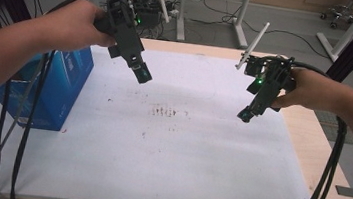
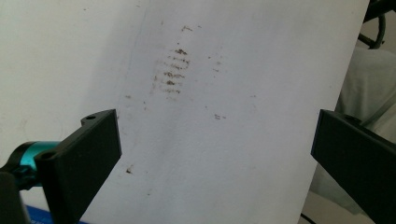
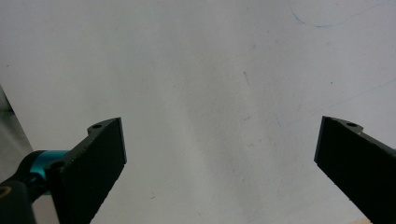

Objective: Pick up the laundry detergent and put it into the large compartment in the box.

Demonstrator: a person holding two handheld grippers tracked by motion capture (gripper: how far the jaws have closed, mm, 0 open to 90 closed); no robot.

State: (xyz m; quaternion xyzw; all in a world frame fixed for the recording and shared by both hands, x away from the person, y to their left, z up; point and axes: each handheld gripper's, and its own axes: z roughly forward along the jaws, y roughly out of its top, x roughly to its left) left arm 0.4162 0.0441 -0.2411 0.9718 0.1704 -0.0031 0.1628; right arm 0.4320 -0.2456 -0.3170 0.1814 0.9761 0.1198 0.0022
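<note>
A person's hands hold both grippers in the air above a white sheet (image 1: 159,143) that covers the table. My left gripper (image 1: 142,73) hangs over the sheet's far left part, tilted down toward a patch of brown smudges (image 1: 168,112). Its jaws stand wide apart with nothing between them; the same gripper (image 2: 217,140) looks down on the smudges (image 2: 173,70). My right gripper (image 1: 244,116) hovers over the right side of the sheet. This gripper (image 3: 219,144) is open too, with bare white sheet (image 3: 210,84) between its jaws.
A blue box (image 1: 54,90) stands at the table's left edge, partly off the sheet. Black cables (image 1: 17,152) trail from the left gripper down the left side, and a thick cable bundle (image 1: 326,177) hangs off the right. Bare wood (image 1: 320,146) shows along the right edge.
</note>
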